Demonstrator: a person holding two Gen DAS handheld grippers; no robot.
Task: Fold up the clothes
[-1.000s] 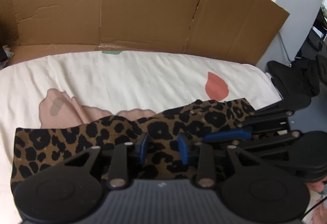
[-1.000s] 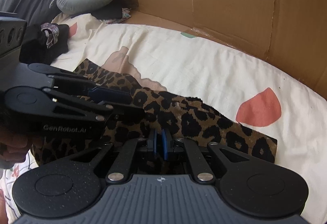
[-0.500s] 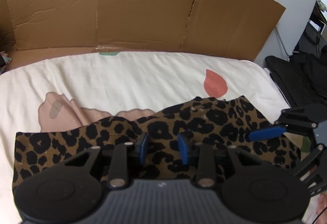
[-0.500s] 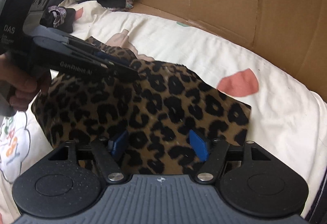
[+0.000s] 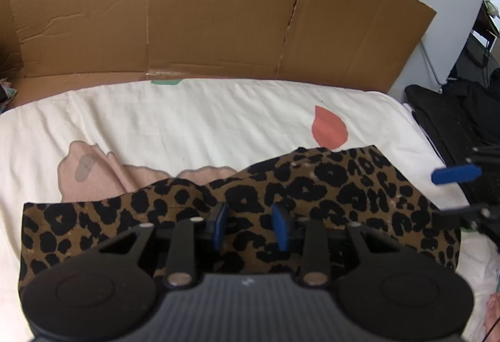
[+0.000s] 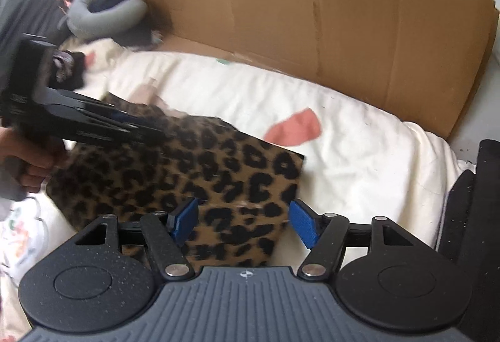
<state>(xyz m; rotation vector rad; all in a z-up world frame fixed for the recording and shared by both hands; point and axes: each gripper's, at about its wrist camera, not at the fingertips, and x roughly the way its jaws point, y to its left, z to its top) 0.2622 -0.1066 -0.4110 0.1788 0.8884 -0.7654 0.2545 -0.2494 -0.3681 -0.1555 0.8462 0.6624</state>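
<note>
A leopard-print garment (image 5: 312, 185) lies folded on the cream bedsheet (image 5: 218, 111). My left gripper (image 5: 250, 217) rests low over its near edge with the jaws partly apart. The cloth lies flat in the gap, unpinched. In the right wrist view the same garment (image 6: 234, 167) is a broad folded slab. The left gripper (image 6: 156, 126) reaches across its far left part, held by a hand (image 6: 28, 167). My right gripper (image 6: 243, 217) hovers over the garment's near right corner. Its jaws are wide and closing, the pads clear of the cloth. Its blue fingers (image 5: 456, 175) show at the left view's right edge.
A cardboard wall (image 5: 218, 14) stands along the bed's far side. A grey neck pillow (image 6: 106, 11) and a dark pile of clothes (image 6: 72, 67) sit at the far left. Black items (image 5: 453, 111) lie off the bed's right edge.
My right gripper has opened, let go of the leopard cloth and drawn back to the right. The garment now lies doubled over and wider. The left gripper has stayed put.
</note>
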